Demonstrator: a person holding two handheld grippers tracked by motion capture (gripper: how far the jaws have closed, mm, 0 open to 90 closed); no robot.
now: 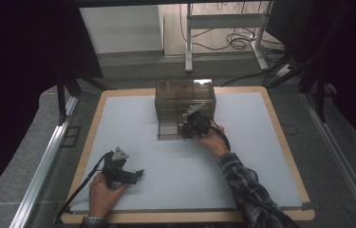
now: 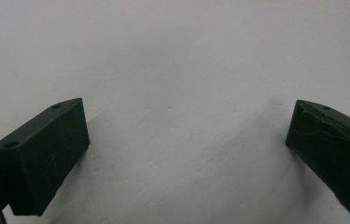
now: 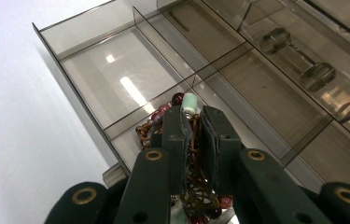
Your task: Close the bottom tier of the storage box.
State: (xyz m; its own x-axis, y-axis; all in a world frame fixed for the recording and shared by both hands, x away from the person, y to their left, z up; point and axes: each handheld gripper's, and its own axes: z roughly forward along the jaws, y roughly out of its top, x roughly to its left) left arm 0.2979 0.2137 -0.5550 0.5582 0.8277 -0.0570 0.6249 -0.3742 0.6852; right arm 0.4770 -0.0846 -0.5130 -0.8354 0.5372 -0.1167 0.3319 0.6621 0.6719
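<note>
Beaded and limp, the necklace (image 3: 189, 154) hangs pinched in the nearly closed right tool (image 3: 195, 122) over the smoky acrylic drawer (image 3: 116, 84) (front compartment). It likely handles light, slippery and snag-prone, so a bunched grip suits; the left tool (image 2: 186, 140) rests wide open, empty, on the tabletop (image 1: 242, 156).

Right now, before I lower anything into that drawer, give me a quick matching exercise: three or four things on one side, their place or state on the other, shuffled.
Things:
1. left gripper
2. right gripper
3. beaded jewellery
4. smoky clear drawer

States:
a. pulled out of the organiser, with bare divided compartments
b. pinched between two fingers
c. fingers wide apart over the white mat, nothing between them
d. closed on something at the drawer's front edge

Pairs: 1-c, 2-d, 3-b, 4-a
</note>
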